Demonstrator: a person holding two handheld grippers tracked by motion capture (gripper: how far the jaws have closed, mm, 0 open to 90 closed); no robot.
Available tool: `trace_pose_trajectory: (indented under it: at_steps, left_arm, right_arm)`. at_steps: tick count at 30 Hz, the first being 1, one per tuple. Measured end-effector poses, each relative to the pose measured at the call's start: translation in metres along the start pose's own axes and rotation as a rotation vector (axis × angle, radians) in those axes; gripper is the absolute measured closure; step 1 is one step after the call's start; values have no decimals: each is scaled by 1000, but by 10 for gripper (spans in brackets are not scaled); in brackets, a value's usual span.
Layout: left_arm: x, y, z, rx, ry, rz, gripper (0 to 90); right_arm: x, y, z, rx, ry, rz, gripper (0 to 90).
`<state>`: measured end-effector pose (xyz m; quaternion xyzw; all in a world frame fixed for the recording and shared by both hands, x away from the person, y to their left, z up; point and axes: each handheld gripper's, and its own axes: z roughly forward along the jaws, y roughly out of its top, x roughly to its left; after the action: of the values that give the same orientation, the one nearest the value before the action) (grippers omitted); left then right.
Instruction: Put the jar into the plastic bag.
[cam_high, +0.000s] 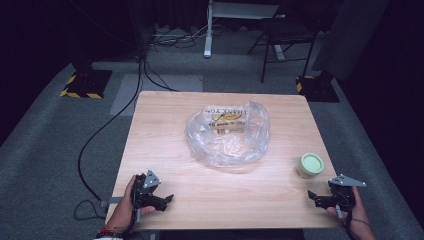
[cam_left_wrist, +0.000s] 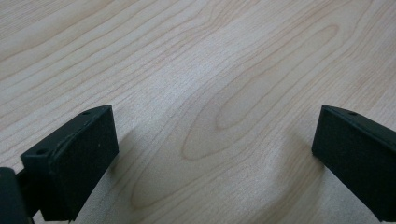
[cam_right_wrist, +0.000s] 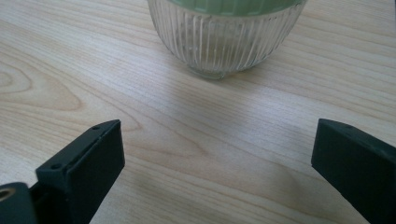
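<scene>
Near the front edge of the wooden table (cam_high: 165, 145), the left gripper (cam_high: 167, 199) rests with its jaws spread wide over bare wood. The right gripper (cam_high: 311, 194) has its jaws spread too, holding nothing. Just ahead of it stands the little glass jar (cam_high: 310, 165) (green lid on top), upright, nearer this hand. Farther back lies a crinkly clear plastic bag (cam_high: 227, 135).

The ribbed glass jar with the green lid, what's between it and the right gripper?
Bare wood table, seen in the right gripper view between the right gripper and jar.
</scene>
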<state>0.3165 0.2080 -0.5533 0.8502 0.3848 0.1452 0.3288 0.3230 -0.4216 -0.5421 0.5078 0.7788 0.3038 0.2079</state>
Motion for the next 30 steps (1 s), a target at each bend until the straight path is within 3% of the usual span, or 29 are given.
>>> trace_pose_trajectory:
  at_steps: [11, 30]
  left_arm:
    - [0, 0, 0, 0, 0, 0, 1]
    - [0, 0, 0, 0, 0, 0, 1]
  right_arm:
    - [0, 7, -6, -5, -11, 17, 29]
    - [1, 29, -7, 4, -26, -22, 26]
